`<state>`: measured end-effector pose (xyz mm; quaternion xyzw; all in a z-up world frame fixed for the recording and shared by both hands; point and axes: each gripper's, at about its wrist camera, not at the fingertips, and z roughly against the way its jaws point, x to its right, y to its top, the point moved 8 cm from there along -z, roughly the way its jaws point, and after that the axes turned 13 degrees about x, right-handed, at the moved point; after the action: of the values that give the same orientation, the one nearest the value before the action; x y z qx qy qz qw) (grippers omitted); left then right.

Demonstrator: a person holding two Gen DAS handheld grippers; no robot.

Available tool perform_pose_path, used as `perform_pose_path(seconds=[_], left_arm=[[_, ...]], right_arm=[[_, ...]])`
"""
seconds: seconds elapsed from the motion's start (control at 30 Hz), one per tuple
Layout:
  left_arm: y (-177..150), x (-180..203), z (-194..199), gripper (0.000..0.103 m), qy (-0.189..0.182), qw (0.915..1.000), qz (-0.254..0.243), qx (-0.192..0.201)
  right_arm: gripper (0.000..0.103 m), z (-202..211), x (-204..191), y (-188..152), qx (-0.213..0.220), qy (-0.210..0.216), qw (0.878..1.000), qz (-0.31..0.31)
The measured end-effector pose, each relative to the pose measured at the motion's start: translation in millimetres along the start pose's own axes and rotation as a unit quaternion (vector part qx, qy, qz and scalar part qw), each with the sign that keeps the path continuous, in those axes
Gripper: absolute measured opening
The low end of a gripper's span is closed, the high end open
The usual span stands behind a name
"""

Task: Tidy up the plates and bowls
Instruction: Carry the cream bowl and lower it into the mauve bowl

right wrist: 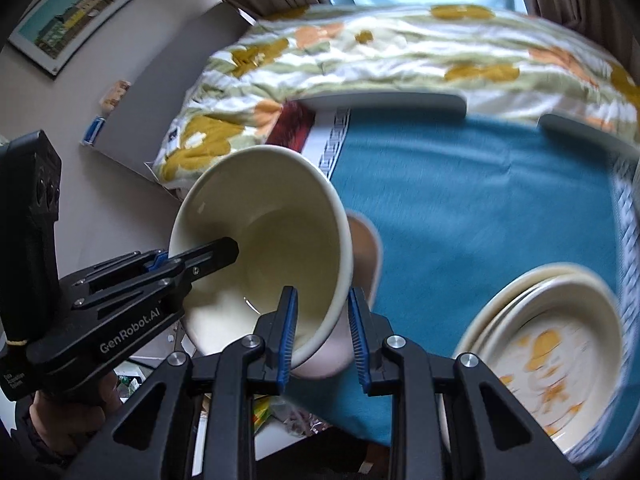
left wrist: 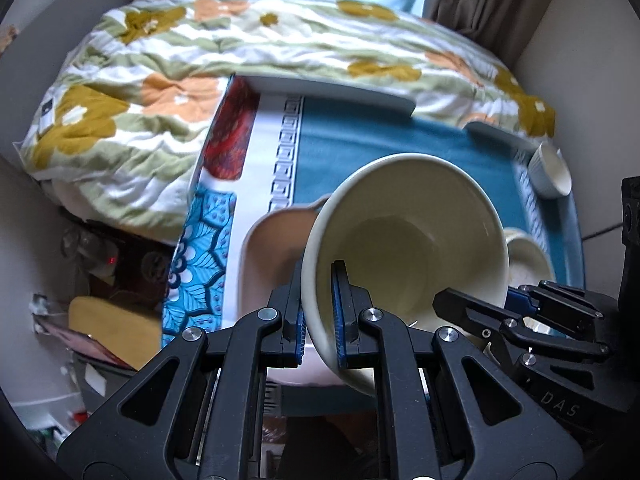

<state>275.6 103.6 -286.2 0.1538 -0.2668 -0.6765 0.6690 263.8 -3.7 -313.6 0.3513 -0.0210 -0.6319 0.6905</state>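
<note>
Clamped on the near rim of the tilted cream bowl [left wrist: 404, 248] by the left gripper [left wrist: 320, 320], one finger inside, one outside. Straddled on its opposite rim by the right gripper [right wrist: 322, 332], parted, contact unclear. Just behind, a pink dish [left wrist: 272, 256]; right, stacked flowered plates [right wrist: 560, 344] on teal cloth [right wrist: 480, 192]; beyond, a small white cup [left wrist: 550, 174].

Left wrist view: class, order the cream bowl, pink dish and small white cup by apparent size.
1. cream bowl, though nearness to the camera inflates it.
2. pink dish, partly hidden.
3. small white cup, farther off.
</note>
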Motion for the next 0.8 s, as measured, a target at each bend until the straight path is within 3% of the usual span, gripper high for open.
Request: perform_pose_path(seconds=[0.43,0.8], left_arm=[[-23.0,-16.2,-73.4,0.009,-0.023,0.9952,-0.065,-0.069],[-23.3,-12.7,-88.8,0.009,-0.030,0.9924,-0.086,-0.082]], right_arm=[[0.024,-54.0,9.0,-29.8,-0.054,-0.054,0.996,-0.045],[0.024,-63.2,14.9,-32.2,-0.069,-0.072,0.994,-0.044]])
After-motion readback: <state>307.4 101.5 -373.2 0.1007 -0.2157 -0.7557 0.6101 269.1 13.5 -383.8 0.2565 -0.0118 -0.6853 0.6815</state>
